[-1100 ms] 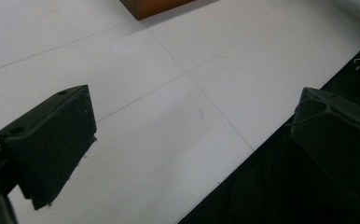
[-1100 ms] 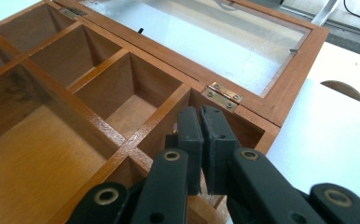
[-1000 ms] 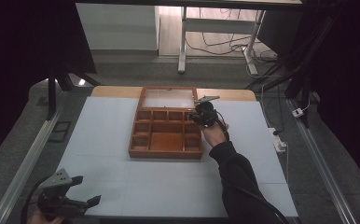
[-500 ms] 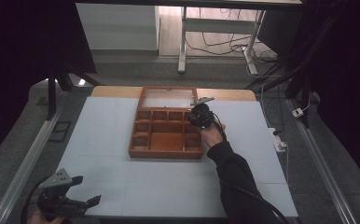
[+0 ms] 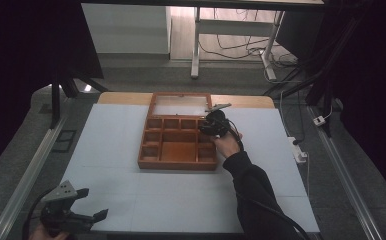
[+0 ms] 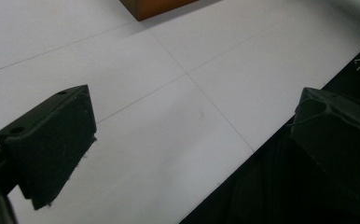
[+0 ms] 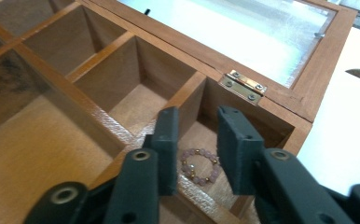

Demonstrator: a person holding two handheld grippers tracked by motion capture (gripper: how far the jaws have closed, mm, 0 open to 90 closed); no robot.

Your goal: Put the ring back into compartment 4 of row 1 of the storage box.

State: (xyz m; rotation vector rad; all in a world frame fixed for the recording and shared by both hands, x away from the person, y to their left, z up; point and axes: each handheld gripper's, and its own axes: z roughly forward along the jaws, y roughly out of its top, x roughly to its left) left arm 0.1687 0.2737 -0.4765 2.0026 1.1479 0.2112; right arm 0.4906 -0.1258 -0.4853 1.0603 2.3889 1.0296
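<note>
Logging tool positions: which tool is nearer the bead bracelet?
Right. The right tool hangs just above the bead bracelet in the wooden box; the left tool sits at the table's near-left corner.

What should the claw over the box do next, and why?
Probably lift straight up and away. The right gripper hangs open over the corner compartment by the hinge, and the bead bracelet lies on that compartment's floor between the jaws, seemingly untouched by them. If it was just dropped there, backing out is enough; if it is to be taken out, lowering and closing would come first.
</note>
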